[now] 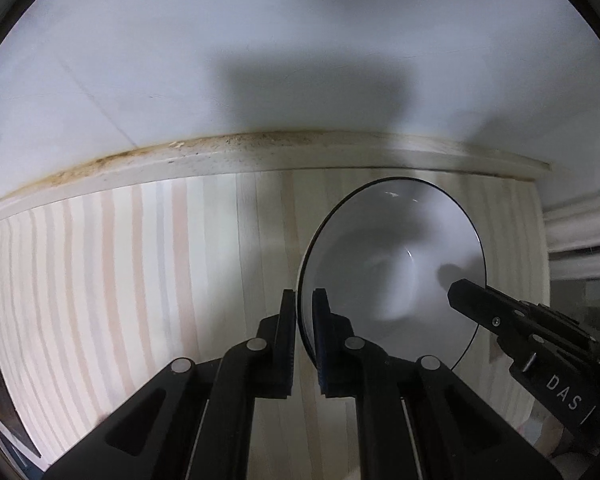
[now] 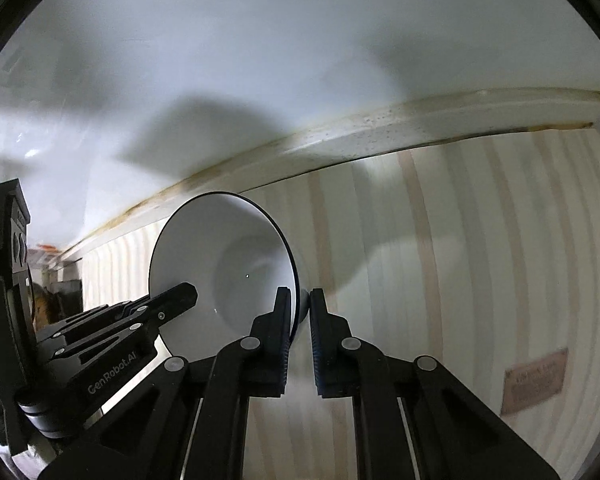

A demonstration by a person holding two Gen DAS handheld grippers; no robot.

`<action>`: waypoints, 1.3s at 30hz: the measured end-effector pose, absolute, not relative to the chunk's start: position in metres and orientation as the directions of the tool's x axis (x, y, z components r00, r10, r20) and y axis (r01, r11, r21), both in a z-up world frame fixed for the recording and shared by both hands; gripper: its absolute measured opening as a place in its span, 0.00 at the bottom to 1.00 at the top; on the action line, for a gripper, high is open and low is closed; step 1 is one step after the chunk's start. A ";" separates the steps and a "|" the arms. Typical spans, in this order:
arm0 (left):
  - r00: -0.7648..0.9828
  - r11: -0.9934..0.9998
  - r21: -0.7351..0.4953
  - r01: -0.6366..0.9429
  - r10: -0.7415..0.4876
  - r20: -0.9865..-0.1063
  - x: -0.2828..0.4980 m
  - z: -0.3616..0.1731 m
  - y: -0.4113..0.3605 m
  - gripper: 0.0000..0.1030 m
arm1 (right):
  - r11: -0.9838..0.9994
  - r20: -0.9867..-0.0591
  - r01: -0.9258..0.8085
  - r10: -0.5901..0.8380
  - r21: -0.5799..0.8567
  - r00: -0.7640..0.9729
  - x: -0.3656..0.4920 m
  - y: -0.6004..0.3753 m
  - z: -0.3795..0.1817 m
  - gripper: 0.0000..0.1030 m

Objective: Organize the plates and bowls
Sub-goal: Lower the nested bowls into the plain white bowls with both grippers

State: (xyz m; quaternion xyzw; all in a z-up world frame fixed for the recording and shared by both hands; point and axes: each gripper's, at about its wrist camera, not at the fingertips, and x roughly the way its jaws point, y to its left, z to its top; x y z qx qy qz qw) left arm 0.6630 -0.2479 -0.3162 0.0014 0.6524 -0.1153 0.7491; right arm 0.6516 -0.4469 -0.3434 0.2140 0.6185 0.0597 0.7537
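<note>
A white bowl with a thin dark rim (image 1: 396, 264) is held above a pale striped wooden counter. My left gripper (image 1: 304, 300) is shut on the bowl's left rim, one finger outside and one inside. My right gripper (image 2: 300, 300) is shut on the bowl's right rim; the bowl also shows in the right wrist view (image 2: 224, 264). The right gripper shows in the left wrist view (image 1: 500, 316) reaching in from the right. The left gripper shows in the right wrist view (image 2: 140, 316) at the bowl's left side.
The striped counter (image 1: 140, 280) ends at a stained backsplash strip (image 1: 220, 156) under a white wall (image 1: 300, 40). A brown label (image 2: 536, 380) lies on the counter at the right. Dark clutter sits at the counter's far left end (image 2: 56, 300).
</note>
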 end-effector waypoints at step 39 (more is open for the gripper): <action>0.019 0.908 -0.174 0.382 -0.196 -0.980 0.469 -0.288 -0.262 0.07 | 0.877 -0.922 0.305 0.312 0.372 0.229 0.386 -0.445 -0.295 0.11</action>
